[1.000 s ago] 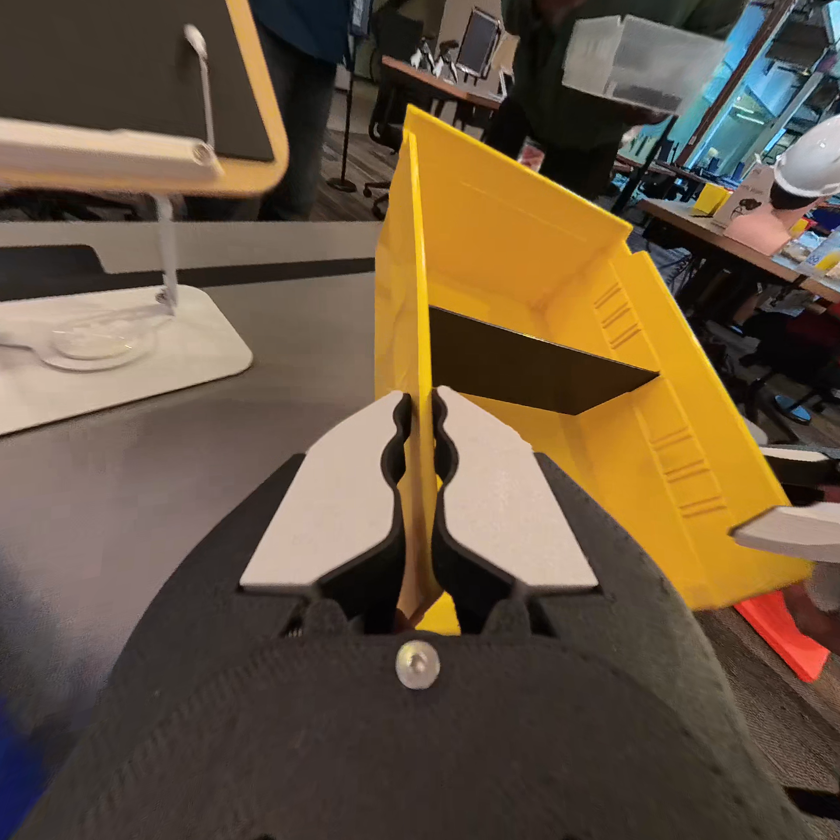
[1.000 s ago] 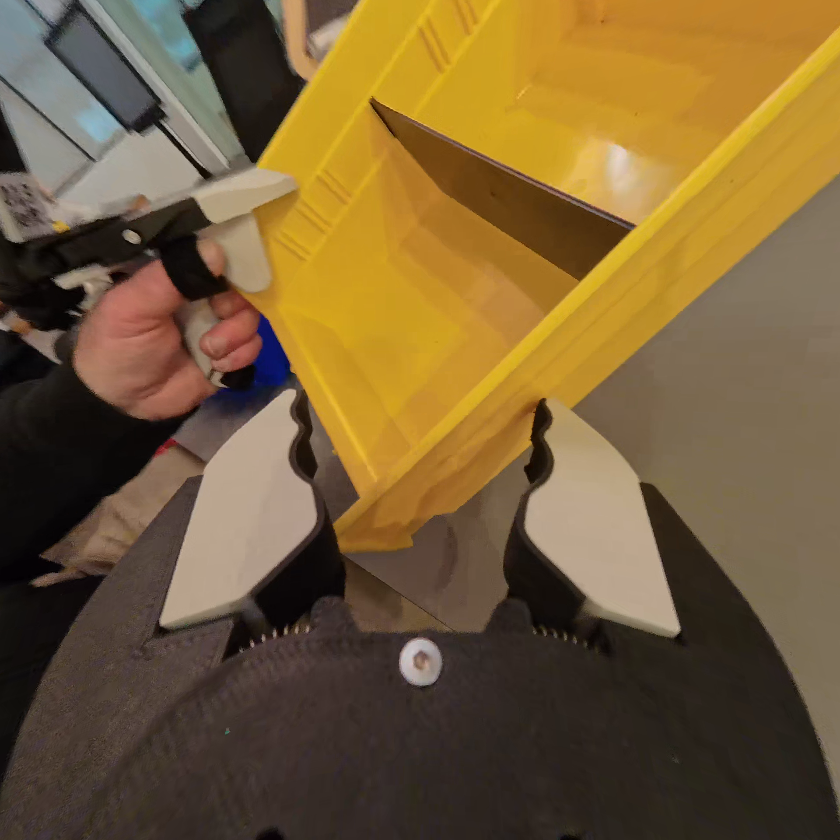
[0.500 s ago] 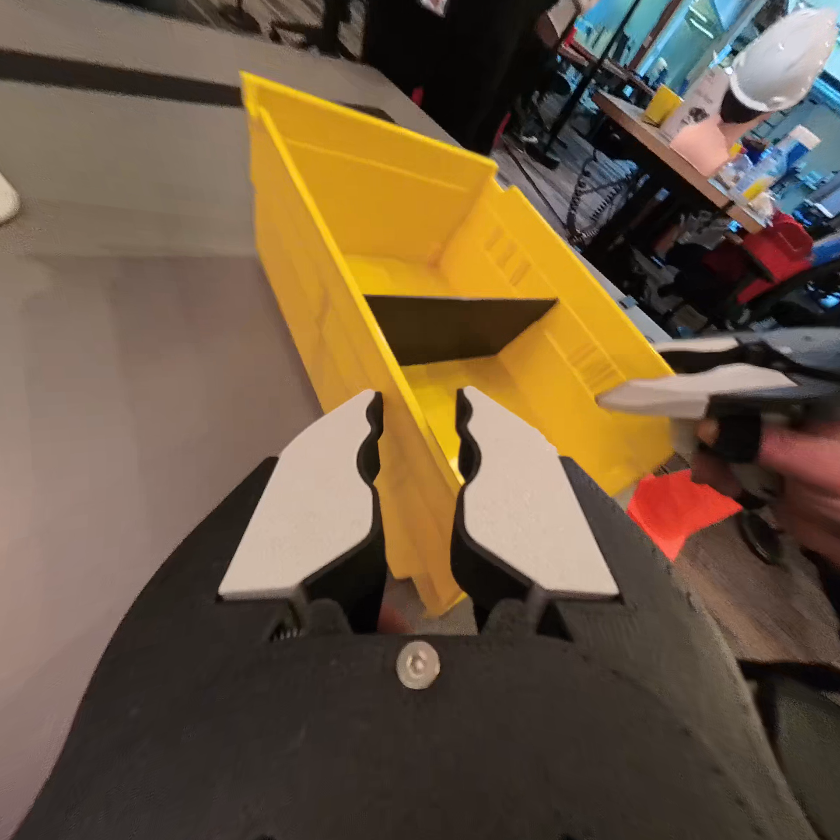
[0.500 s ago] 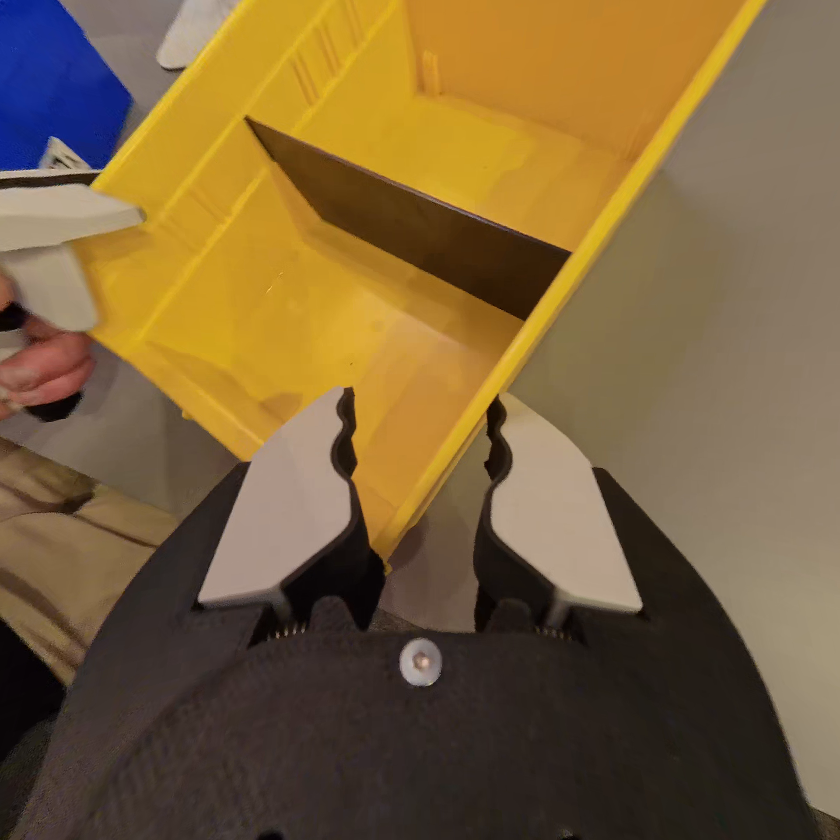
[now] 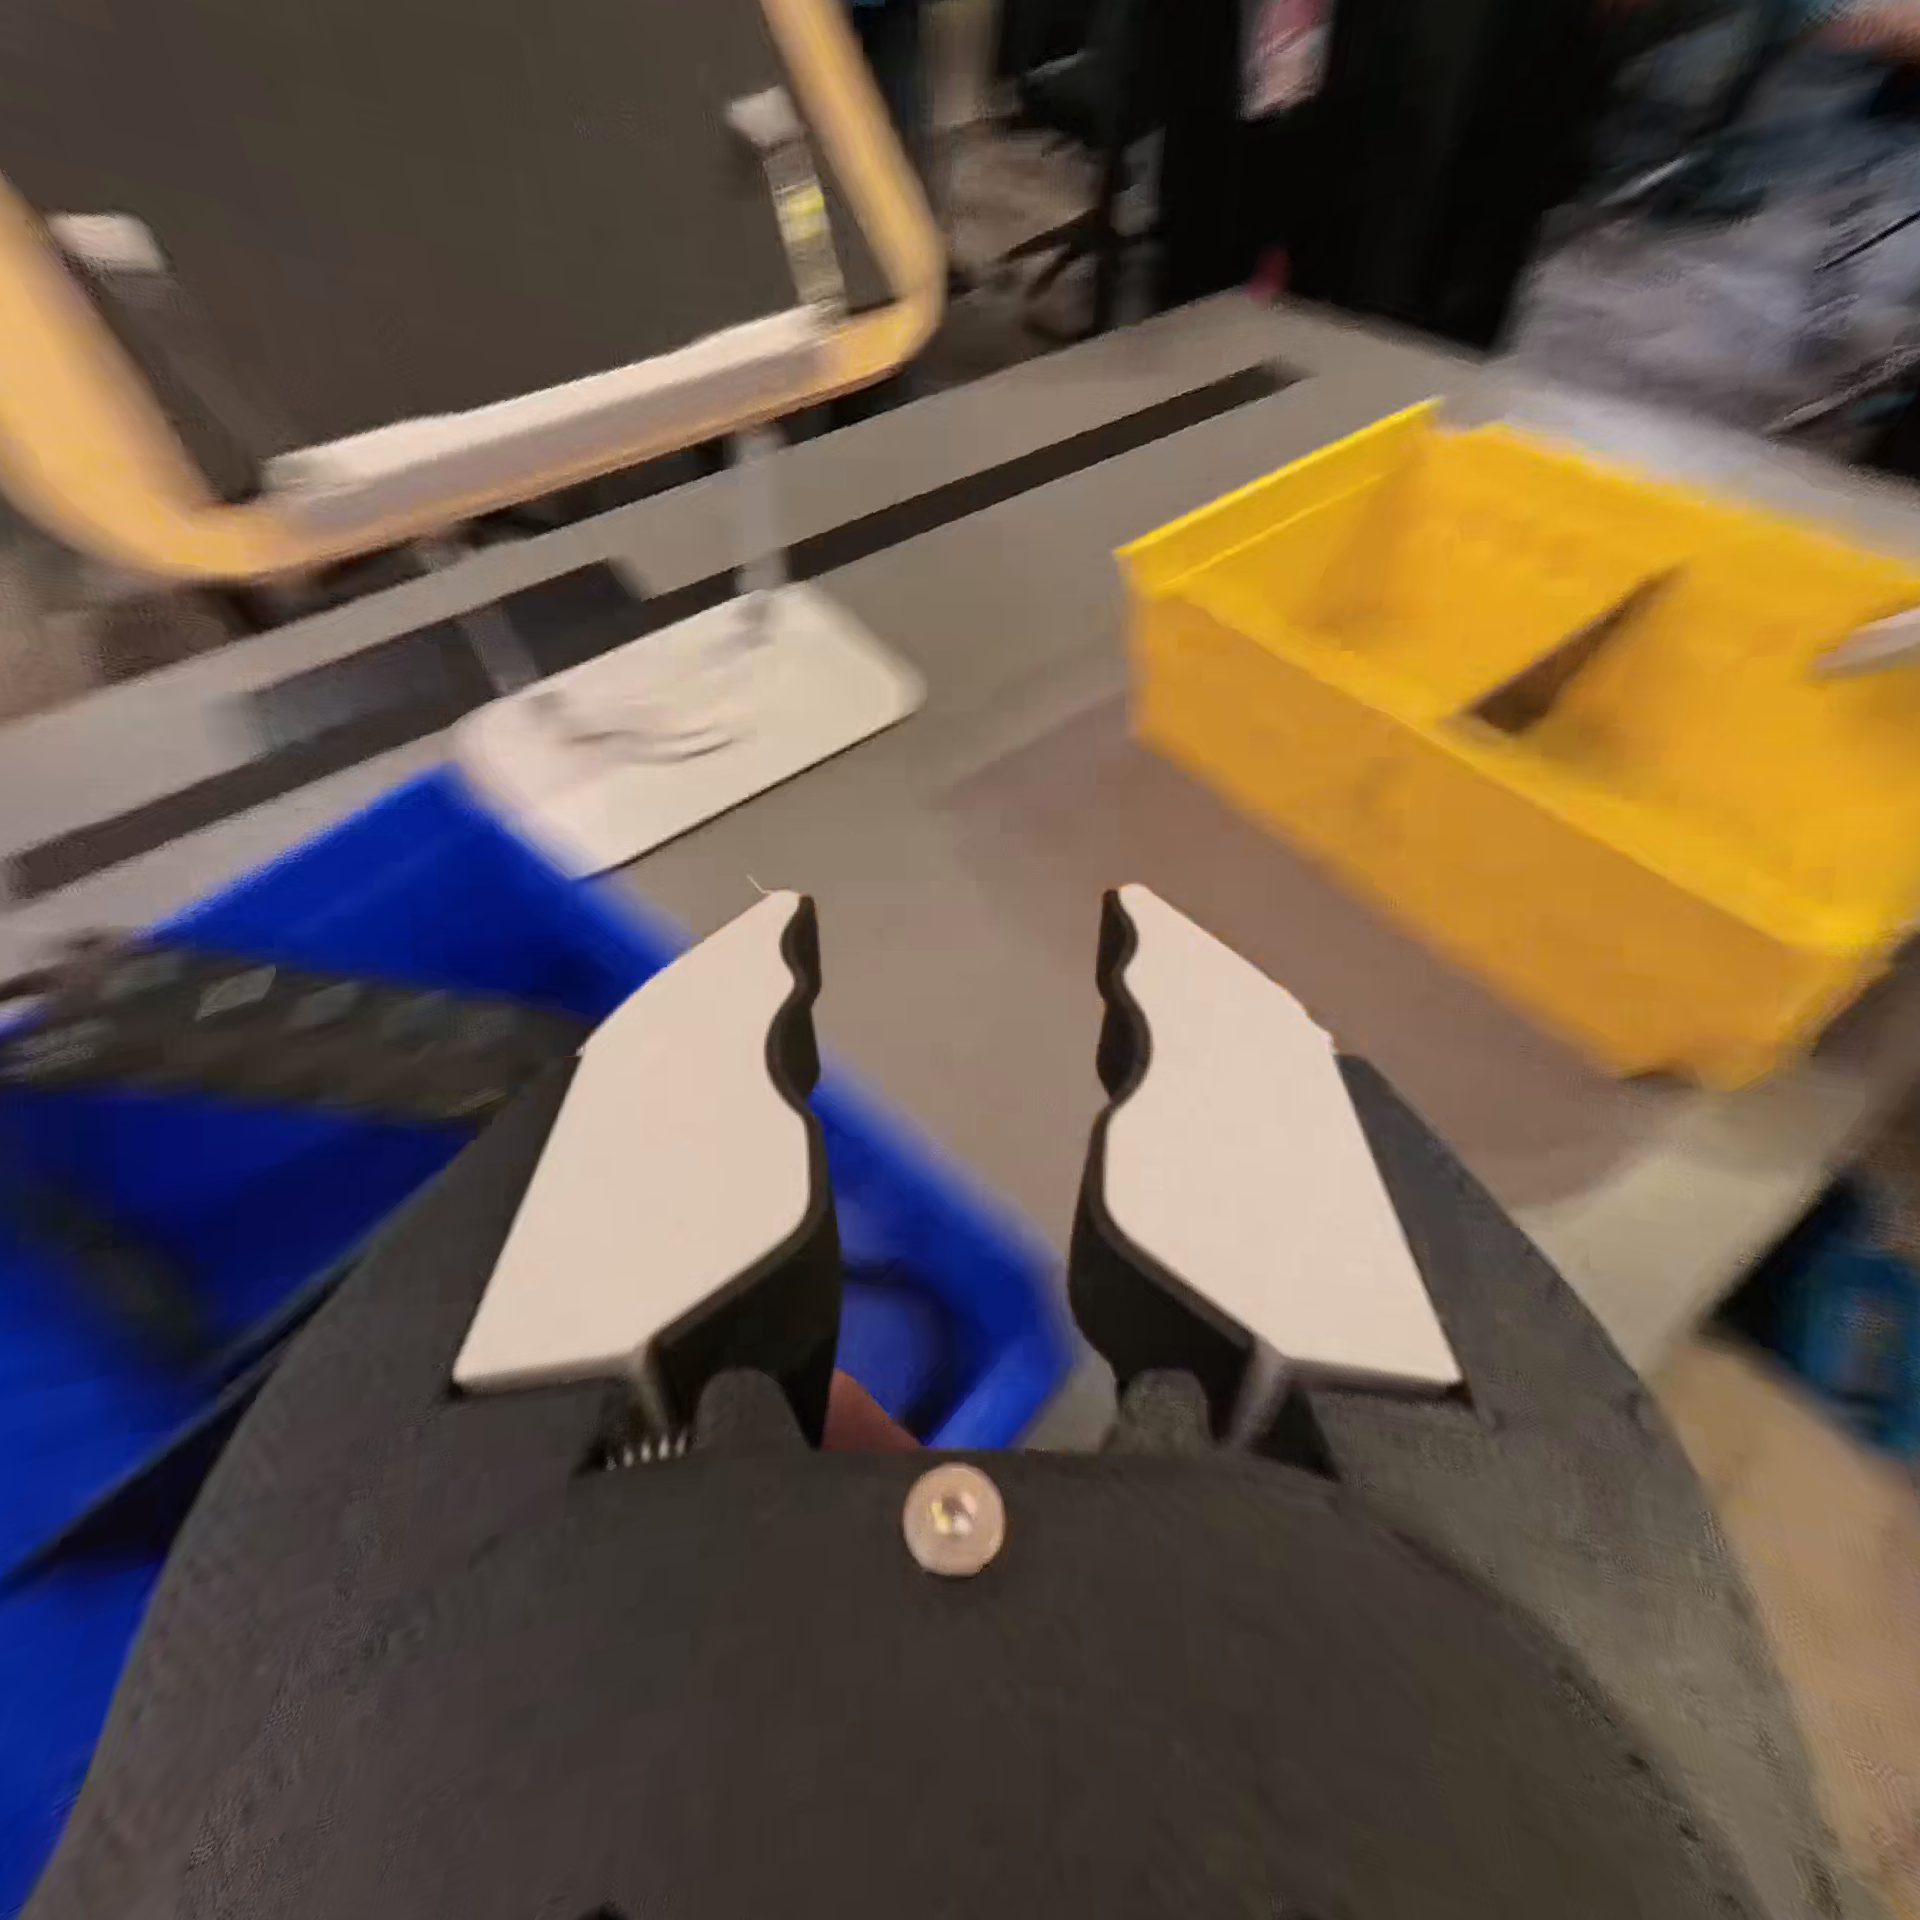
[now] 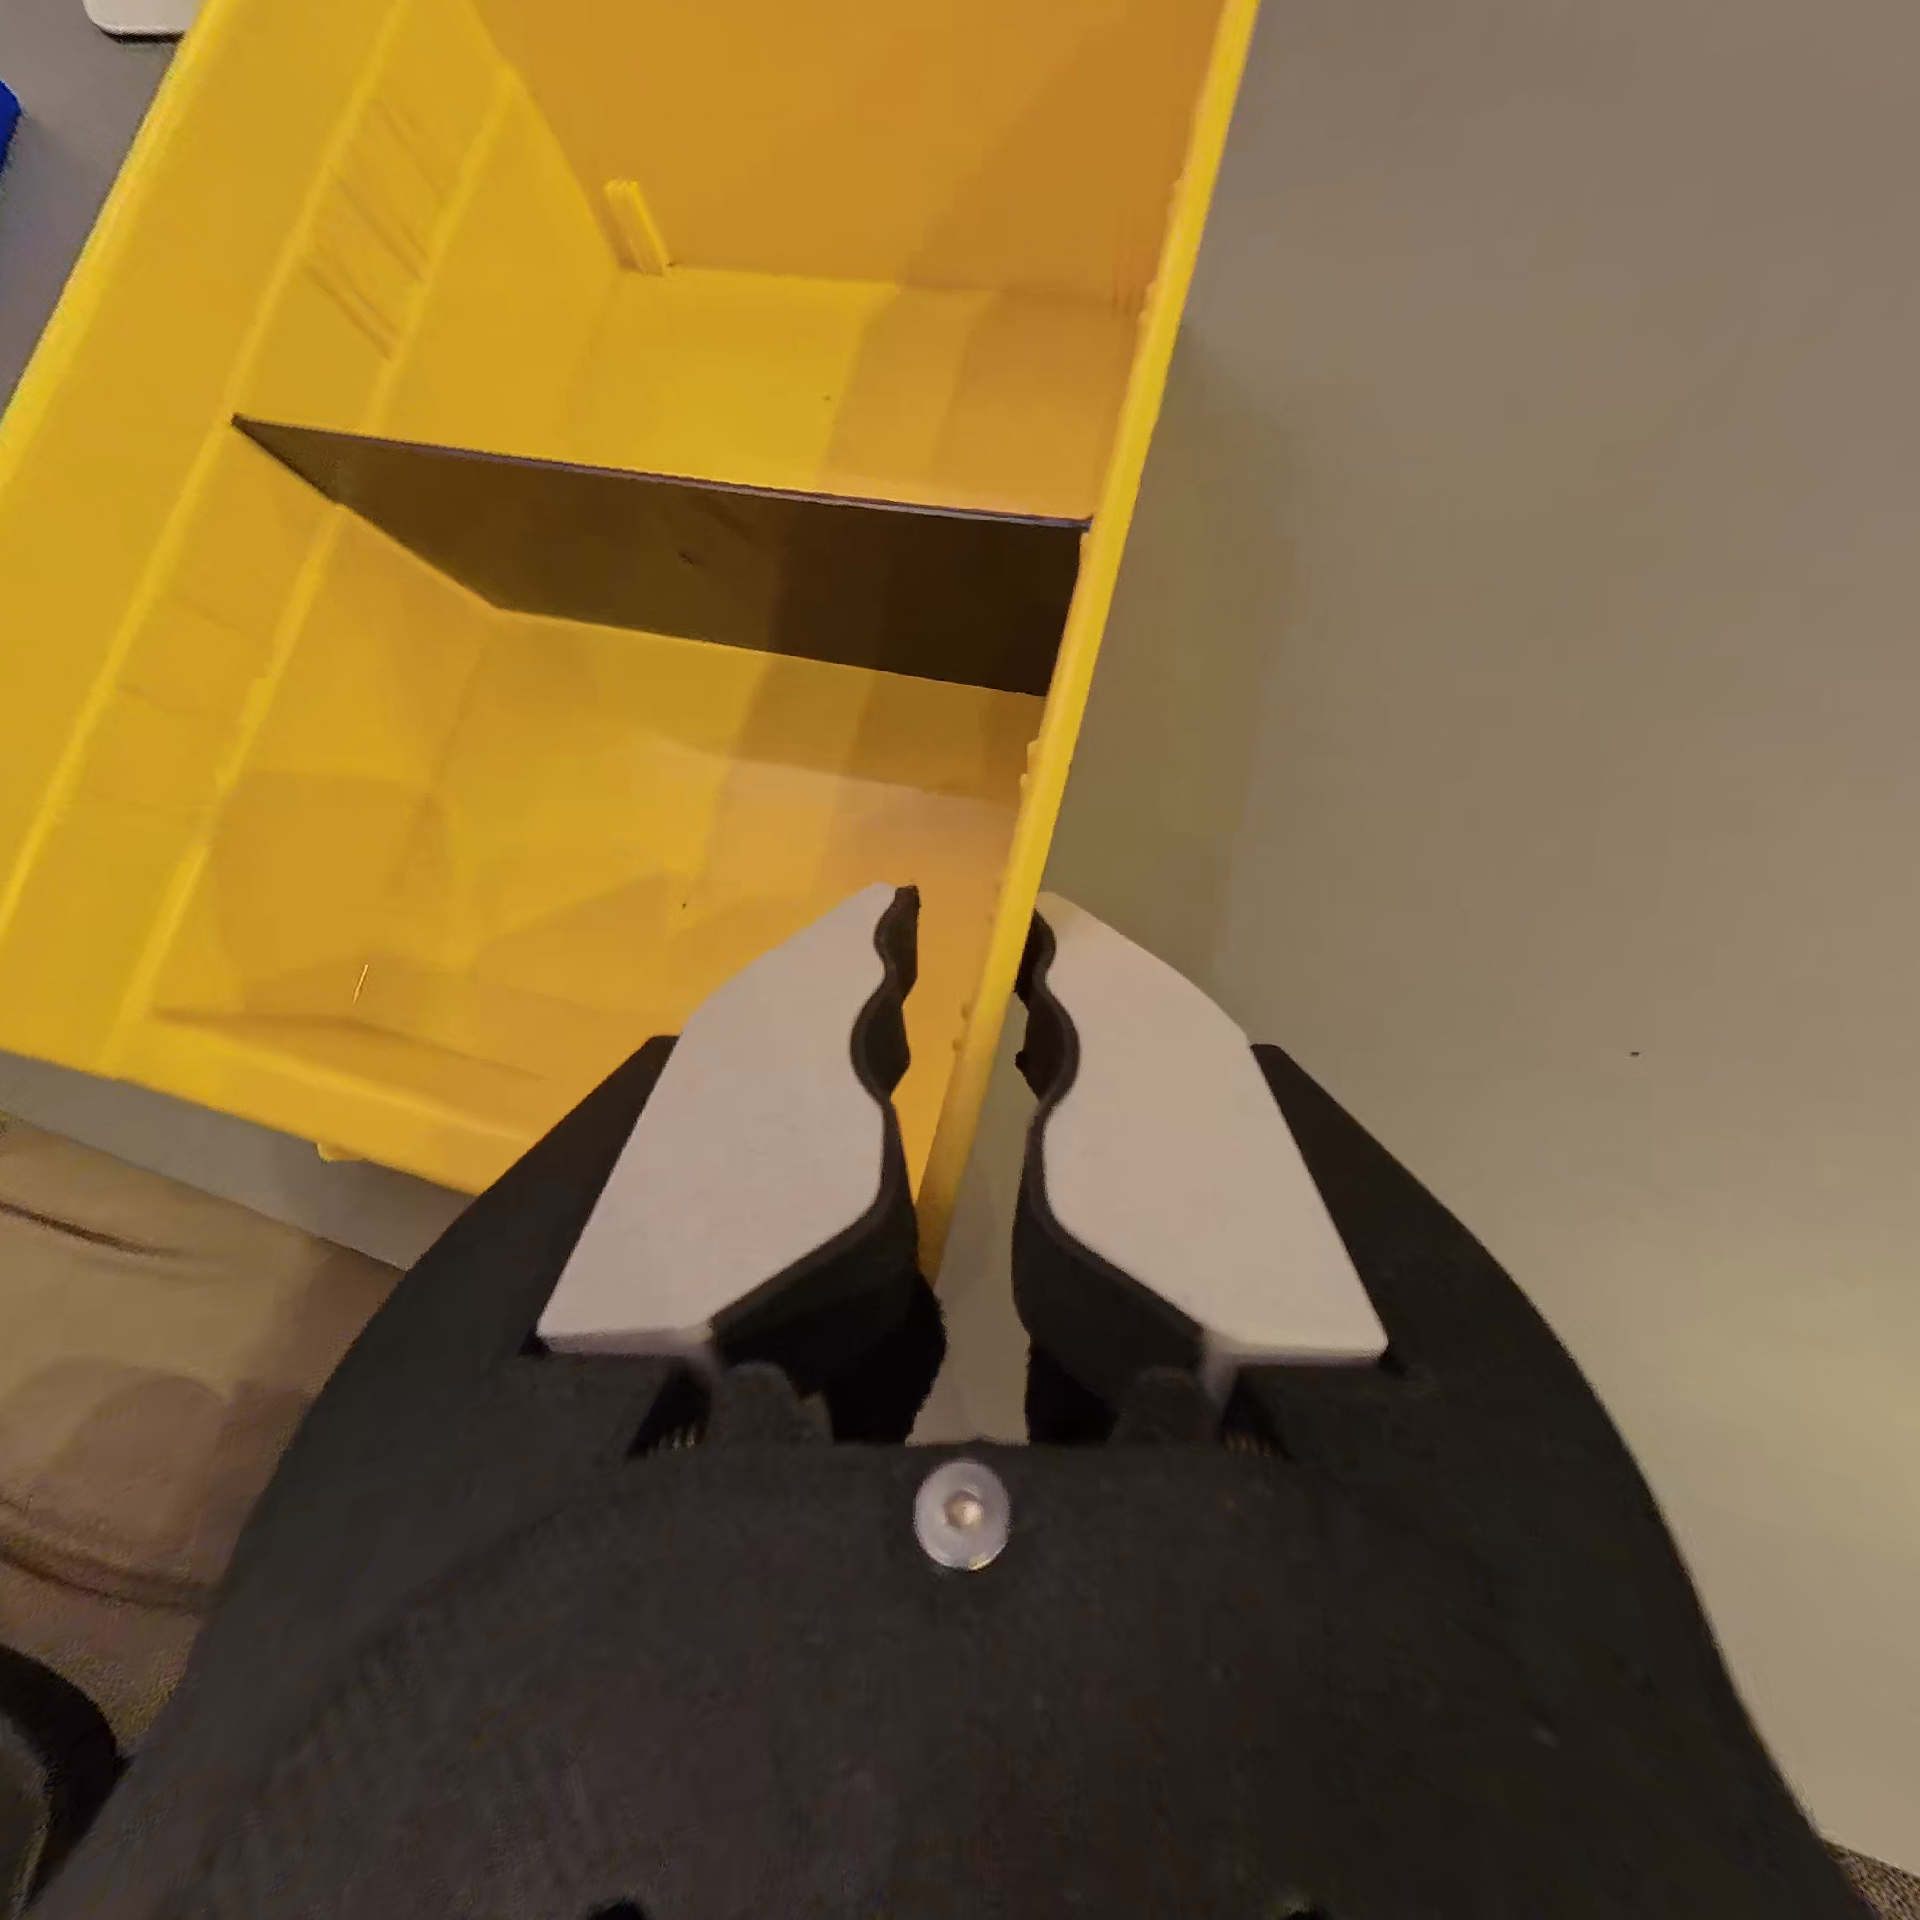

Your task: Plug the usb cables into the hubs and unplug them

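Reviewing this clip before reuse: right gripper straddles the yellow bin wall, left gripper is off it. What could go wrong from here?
1. The right gripper straddles only the side wall of the yellow bin, near one end; lifting one-handed could twist or drop it.
2. The bin's near end sits close to the table edge; a nudge could tip it off.
3. The open left gripper is moving fast above the blue bin and could clip it.

The left gripper (image 5: 958, 914) has a broad black body with a grainy, matte surface and a single silver screw (image 5: 953, 1534) at its centre. Its two fingers (image 5: 665, 1164) are flat pale grey plates backed by black pads with wavy inner edges, and a small coiled spring shows at one finger's base. The right gripper (image 6: 968, 920) is built the same: black textured shell, grey fingers (image 6: 1174, 1153), one silver screw (image 6: 961, 1524).
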A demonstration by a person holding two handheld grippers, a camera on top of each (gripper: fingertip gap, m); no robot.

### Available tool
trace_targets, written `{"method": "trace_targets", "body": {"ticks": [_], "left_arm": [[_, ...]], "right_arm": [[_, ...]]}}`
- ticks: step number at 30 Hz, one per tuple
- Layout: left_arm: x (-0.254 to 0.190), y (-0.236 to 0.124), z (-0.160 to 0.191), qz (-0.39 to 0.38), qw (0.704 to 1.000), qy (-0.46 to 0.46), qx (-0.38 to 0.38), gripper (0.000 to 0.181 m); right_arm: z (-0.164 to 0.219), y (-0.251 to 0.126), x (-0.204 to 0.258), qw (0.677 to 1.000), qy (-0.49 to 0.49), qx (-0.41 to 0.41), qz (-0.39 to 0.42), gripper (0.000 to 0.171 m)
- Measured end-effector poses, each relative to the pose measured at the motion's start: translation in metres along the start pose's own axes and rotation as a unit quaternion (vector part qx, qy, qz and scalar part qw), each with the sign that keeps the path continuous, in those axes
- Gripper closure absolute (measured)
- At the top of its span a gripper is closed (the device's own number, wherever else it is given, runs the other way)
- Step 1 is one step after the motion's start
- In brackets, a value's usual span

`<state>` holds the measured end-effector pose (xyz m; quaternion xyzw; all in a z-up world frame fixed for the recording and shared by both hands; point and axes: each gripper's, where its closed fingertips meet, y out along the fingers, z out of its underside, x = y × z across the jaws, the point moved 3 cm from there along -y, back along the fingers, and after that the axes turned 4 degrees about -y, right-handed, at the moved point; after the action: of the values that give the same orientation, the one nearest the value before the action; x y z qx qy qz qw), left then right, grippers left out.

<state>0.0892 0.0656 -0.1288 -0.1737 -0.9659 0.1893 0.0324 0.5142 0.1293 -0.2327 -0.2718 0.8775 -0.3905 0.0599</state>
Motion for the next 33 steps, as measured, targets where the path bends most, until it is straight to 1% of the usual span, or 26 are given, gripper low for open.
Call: {"method": "trace_targets", "body": {"ticks": [2,3,6,8,10,12,13,14,15,16,19,20,21,22,24,27,30,33], "left_arm": [[0.068,-0.027,0.019,-0.109,0.992,0.043,0.036,0.126],[0.096,-0.041,0.029,-0.144,0.987,0.049,0.052,0.124],[0.156,-0.072,0.069,-0.205,0.970,0.047,0.122,0.120],[0.176,-0.084,0.088,-0.233,0.958,0.064,0.152,0.117],[0.182,-0.084,0.109,-0.229,0.954,0.057,0.183,0.109],[0.179,-0.079,0.123,-0.214,0.954,0.046,0.206,0.112],[0.181,-0.078,0.129,-0.217,0.949,0.055,0.222,0.108],[0.184,-0.077,0.132,-0.219,0.948,0.053,0.226,0.113],[0.186,-0.078,0.134,-0.214,0.950,0.041,0.223,0.131],[0.189,-0.078,0.134,-0.216,0.952,0.026,0.217,0.139],[0.203,-0.083,0.135,-0.238,0.948,0.009,0.212,0.153],[0.210,-0.085,0.135,-0.253,0.945,0.004,0.207,0.160],[0.216,-0.088,0.135,-0.262,0.945,-0.011,0.197,0.167],[0.220,-0.090,0.136,-0.256,0.948,-0.034,0.186,0.170],[0.223,-0.093,0.138,-0.239,0.952,-0.069,0.175,0.172],[0.227,-0.100,0.140,-0.262,0.947,-0.051,0.179,0.171],[0.231,-0.107,0.144,-0.254,0.949,-0.090,0.166,0.173],[0.236,-0.117,0.148,-0.268,0.945,-0.087,0.167,0.173]], "right_arm": [[-0.001,0.000,-0.005,1.000,0.002,-0.001,0.001,0.158],[-0.001,0.000,-0.006,1.000,0.003,-0.001,-0.001,0.159],[-0.002,0.000,-0.012,1.000,0.004,-0.003,0.010,0.162],[-0.002,-0.001,-0.016,1.000,0.007,-0.003,0.015,0.163],[-0.002,-0.001,-0.019,1.000,0.012,-0.005,0.020,0.163],[-0.001,-0.001,-0.020,1.000,0.011,0.000,0.022,0.163],[0.000,-0.001,-0.020,1.000,0.011,0.003,0.022,0.163],[0.000,-0.001,-0.021,1.000,0.013,0.003,0.022,0.163],[0.001,-0.001,-0.022,1.000,0.014,0.004,0.023,0.163],[0.001,-0.001,-0.023,1.000,0.016,0.004,0.024,0.163],[0.001,-0.001,-0.026,0.999,0.015,0.003,0.031,0.163],[0.000,-0.001,-0.028,0.999,0.017,0.001,0.032,0.163],[0.000,-0.001,-0.028,0.999,0.018,0.000,0.031,0.163],[0.000,-0.001,-0.029,0.999,0.020,-0.002,0.031,0.162],[0.000,0.000,-0.031,0.999,0.021,-0.005,0.031,0.162],[0.000,-0.001,-0.034,0.999,0.022,-0.008,0.037,0.162],[0.002,-0.004,-0.038,0.998,0.029,-0.012,0.047,0.163],[0.007,-0.010,-0.044,0.997,0.040,-0.018,0.061,0.164]]}}
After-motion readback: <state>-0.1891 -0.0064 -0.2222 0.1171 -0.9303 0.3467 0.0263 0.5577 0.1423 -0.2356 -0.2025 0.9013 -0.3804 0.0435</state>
